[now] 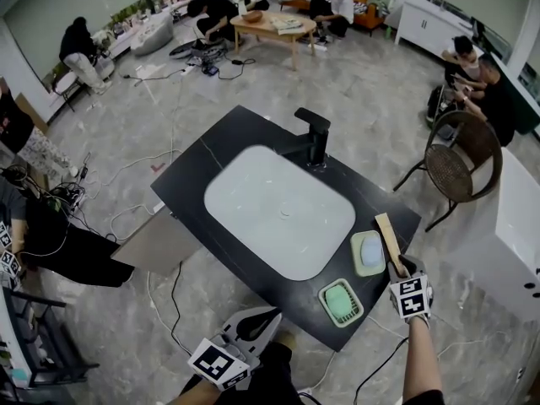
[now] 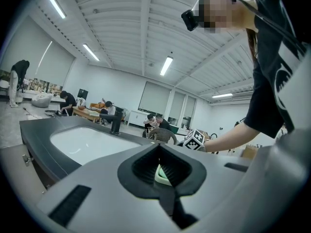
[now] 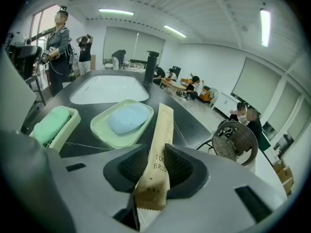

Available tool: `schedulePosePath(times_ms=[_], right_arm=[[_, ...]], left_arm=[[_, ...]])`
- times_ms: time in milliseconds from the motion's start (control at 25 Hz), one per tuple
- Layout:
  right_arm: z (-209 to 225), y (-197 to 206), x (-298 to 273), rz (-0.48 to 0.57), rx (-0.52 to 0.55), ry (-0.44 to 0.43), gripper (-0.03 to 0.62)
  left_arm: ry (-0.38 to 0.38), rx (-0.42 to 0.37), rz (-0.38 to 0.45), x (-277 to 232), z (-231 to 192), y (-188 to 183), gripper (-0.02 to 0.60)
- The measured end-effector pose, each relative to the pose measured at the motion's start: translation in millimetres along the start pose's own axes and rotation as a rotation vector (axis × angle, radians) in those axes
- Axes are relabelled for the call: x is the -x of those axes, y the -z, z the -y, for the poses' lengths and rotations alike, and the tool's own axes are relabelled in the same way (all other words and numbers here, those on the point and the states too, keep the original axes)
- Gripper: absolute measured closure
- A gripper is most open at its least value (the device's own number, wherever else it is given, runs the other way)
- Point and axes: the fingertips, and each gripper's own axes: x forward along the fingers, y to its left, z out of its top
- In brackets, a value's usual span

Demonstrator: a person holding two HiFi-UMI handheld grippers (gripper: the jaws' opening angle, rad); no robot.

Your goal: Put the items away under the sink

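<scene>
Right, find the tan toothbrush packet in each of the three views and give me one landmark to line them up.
Head view: the toothbrush packet lies lower right, just right of the blue soap dish, its near end at the right gripper.
Left gripper view: not in it.
Right gripper view: centre, near end between the fingers.
Shared landmark: the black faucet, in all three.

The right end of the counter (image 1: 228, 142) is crowded: a green soap dish (image 1: 341, 302) and a blue soap dish (image 1: 368, 252) lie just beside the toothbrush packet (image 1: 390, 241) clamped in my right gripper (image 3: 156, 165), with only narrow strips between them. The basin (image 1: 278, 209) is open from above, save the faucet (image 1: 314, 137) at its far rim. A grey panel (image 1: 156, 243) juts out at the counter's left, and a wicker chair (image 1: 460, 163) stands well apart on the right.
</scene>
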Motion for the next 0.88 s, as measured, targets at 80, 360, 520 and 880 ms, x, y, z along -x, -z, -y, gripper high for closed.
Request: schedulePosePath(times_ms=[80, 360, 520, 880], right_arm=[[0.1, 0.8, 0.3, 0.002, 0.011, 0.016, 0.494], [6.4, -1.8, 10.0, 0.006, 0.036, 0.074, 0.547], [1.5, -11.0, 23.1, 0.041, 0.048, 0.095, 0.548], [-37.4, -42.9, 57.8, 0.110, 0.116, 0.059, 0.548]], left_arm=[[-0.001, -0.003, -0.003, 2.9, 0.0, 0.7, 0.575], [-0.014, -0.009, -0.006, 13.2, -4.0, -1.0, 0.574], [-0.012, -0.009, 0.001, 15.6, -5.9, -1.0, 0.575], [0.010, -0.005, 0.036, 15.3, -1.7, -5.9, 0.575]])
